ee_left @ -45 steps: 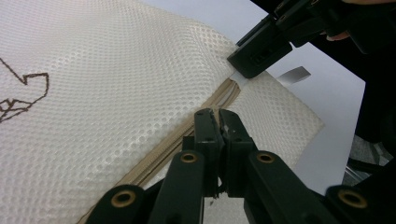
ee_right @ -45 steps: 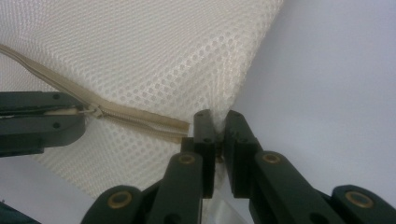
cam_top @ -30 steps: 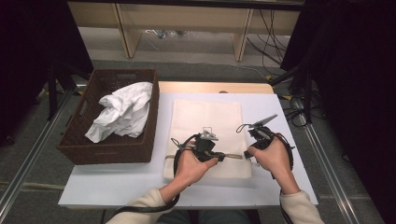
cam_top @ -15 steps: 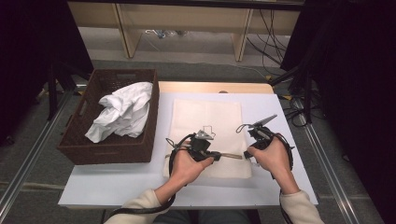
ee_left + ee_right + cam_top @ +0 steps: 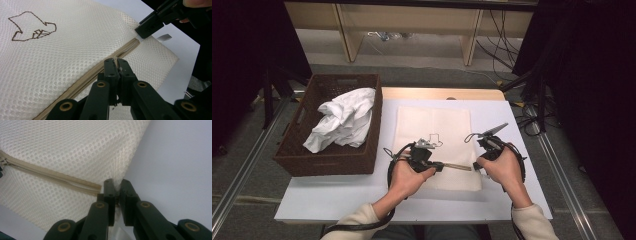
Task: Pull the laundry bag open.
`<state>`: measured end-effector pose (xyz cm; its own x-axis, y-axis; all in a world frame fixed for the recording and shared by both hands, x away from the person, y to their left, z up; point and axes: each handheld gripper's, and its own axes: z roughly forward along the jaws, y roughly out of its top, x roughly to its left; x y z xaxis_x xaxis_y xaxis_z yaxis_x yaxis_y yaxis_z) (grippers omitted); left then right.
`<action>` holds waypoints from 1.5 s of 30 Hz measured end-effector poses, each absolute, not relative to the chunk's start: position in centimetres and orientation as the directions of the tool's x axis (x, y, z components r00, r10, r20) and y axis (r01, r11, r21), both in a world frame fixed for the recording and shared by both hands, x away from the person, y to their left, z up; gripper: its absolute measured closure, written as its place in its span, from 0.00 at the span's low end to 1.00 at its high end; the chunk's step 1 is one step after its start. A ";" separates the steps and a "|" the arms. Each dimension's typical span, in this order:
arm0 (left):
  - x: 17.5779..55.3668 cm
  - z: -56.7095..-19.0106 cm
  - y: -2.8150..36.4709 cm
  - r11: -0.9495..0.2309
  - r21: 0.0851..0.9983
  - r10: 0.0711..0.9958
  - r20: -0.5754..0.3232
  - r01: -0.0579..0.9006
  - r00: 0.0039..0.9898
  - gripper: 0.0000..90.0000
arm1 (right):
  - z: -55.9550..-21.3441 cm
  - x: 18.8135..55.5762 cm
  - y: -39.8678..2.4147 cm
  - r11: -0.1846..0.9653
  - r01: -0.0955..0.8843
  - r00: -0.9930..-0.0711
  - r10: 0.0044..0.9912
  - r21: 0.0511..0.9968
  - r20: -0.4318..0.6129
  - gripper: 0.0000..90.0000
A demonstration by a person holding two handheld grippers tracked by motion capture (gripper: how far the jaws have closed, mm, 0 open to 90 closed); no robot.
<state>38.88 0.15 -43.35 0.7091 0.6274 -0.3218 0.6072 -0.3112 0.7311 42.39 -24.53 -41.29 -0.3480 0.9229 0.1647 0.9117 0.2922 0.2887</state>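
A cream mesh bag (image 5: 434,125) lies flat on the white table, with a brown stitched outline (image 5: 32,26) on its top. A tan zipper (image 5: 125,50) runs across its near part. My left gripper (image 5: 116,61) is shut right on the zipper line, and whatever it pinches is hidden between the pads. In the high view the left gripper (image 5: 439,166) sits mid-bag, pointing right. My right gripper (image 5: 116,182) is shut on the bag's mesh edge at the end of the zipper (image 5: 50,176). That right gripper (image 5: 475,166) is at the bag's right side.
A dark wicker basket (image 5: 297,150) stands at the table's left and holds a crumpled white cloth (image 5: 342,122). Bare white tabletop (image 5: 337,195) lies in front of the bag. Beyond the table's far edge are wooden shelf legs and cables.
The left gripper has slid a little to the left along the zipper. The right gripper has kept still on the bag's edge.
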 end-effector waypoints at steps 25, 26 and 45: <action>38.7 -43.1 2.3 -0.301 0.728 0.651 -0.315 0.616 0.691 0.97 | -41.5 42.5 -24.5 0.298 0.910 -0.352 0.923 0.290 0.156 0.95; 38.7 -43.1 2.4 -0.304 0.729 0.649 -0.313 0.614 0.694 0.97 | -41.4 42.4 -24.4 0.282 0.918 -0.333 0.930 0.280 0.156 0.95; 38.5 -43.2 4.0 -0.306 0.724 0.662 -0.305 0.618 0.685 0.97 | -41.6 42.5 -24.7 0.300 0.909 -0.352 0.924 0.290 0.150 0.95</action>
